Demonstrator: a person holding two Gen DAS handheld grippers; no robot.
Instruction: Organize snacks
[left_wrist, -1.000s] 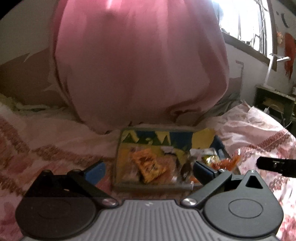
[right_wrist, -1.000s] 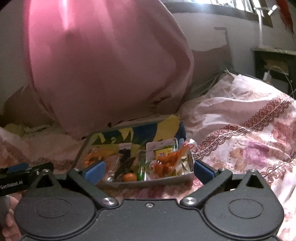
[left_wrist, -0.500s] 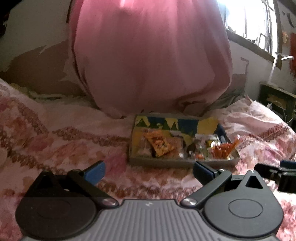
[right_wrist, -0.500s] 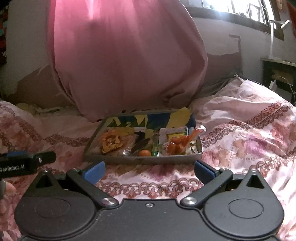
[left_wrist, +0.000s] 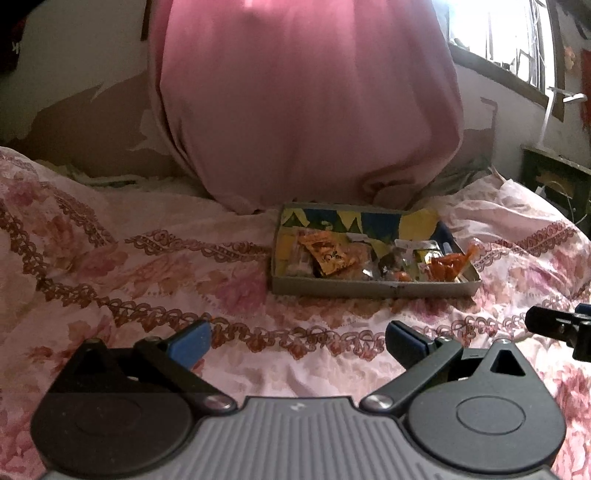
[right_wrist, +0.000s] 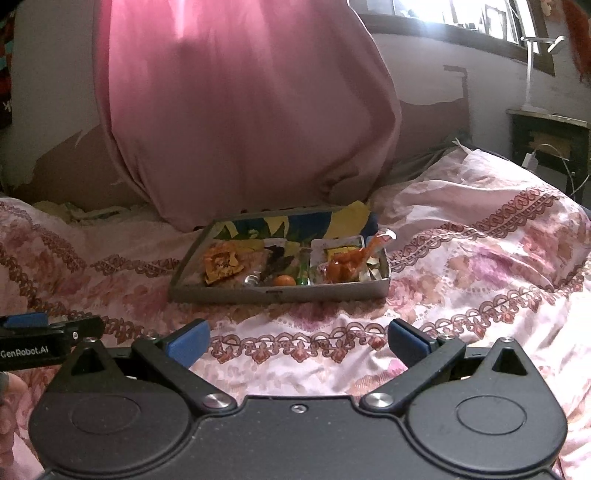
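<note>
the left gripper (left_wrist: 297, 341) and the right gripper (right_wrist: 299, 341) both hang with jaws spread wide and nothing between them, above the near part of the floral bedspread (left_wrist: 147, 280). the snack tray (right_wrist: 280, 295) lies farther back on the bedspread, just before the pink curtain (right_wrist: 240, 110), with an orange packet (right_wrist: 221, 263) at its left end, a small orange fruit (right_wrist: 284, 280) by its near wall and a red-orange wrapper (right_wrist: 347, 267) at its right end.

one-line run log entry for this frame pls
task: organize snacks | left gripper: open, empty | right gripper: open, empty | snack tray: on bedspread, ahead of both grippers, untouched
</note>
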